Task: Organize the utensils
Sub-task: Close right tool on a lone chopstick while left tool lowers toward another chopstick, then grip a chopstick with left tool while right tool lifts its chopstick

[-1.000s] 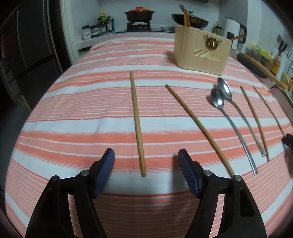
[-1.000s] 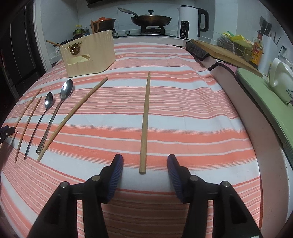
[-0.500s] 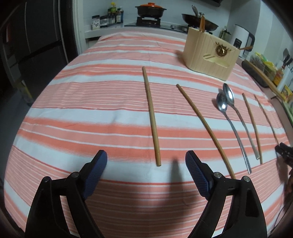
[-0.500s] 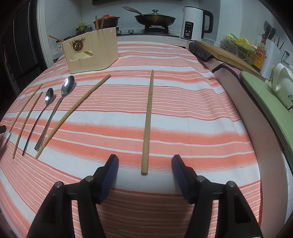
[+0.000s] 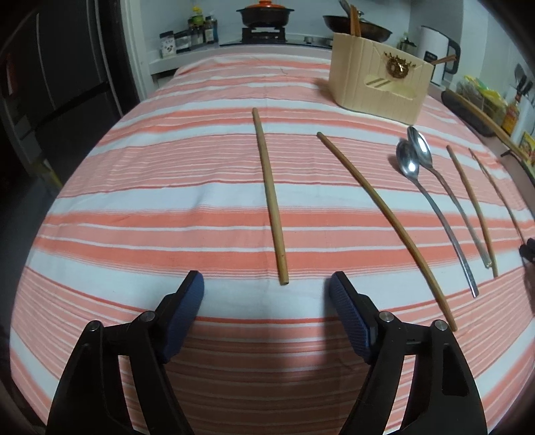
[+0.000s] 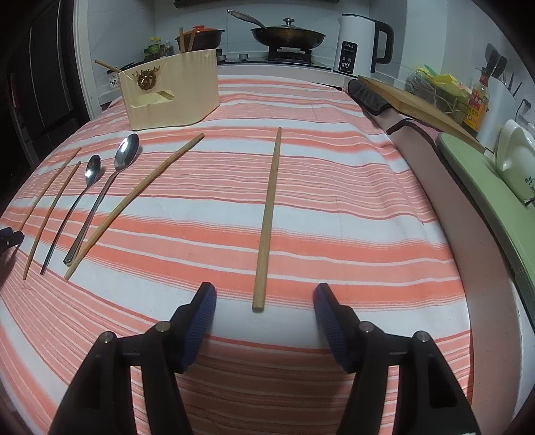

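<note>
A striped cloth covers the table. In the left wrist view my left gripper (image 5: 267,287) is open, just short of the near end of a long wooden chopstick (image 5: 269,194). To its right lie a second long chopstick (image 5: 384,217), two metal spoons (image 5: 431,200) and two thin chopsticks (image 5: 471,207). A beige utensil holder (image 5: 378,87) stands at the back. In the right wrist view my right gripper (image 6: 264,304) is open, just short of a long chopstick (image 6: 269,214). Another chopstick (image 6: 133,204), spoons (image 6: 100,190) and the holder (image 6: 170,93) are to its left.
A stove with pots (image 5: 264,16) and a pan (image 6: 287,33) stands behind the table. A white kettle (image 6: 357,43), a wooden board (image 6: 414,107), bottles and a green tray (image 6: 485,187) line the right side. A dark fridge (image 5: 50,83) stands at the left.
Both grippers pulled back a little and then came forward again toward the near ends of their chopsticks. Both stayed open. The utensils have not moved.
</note>
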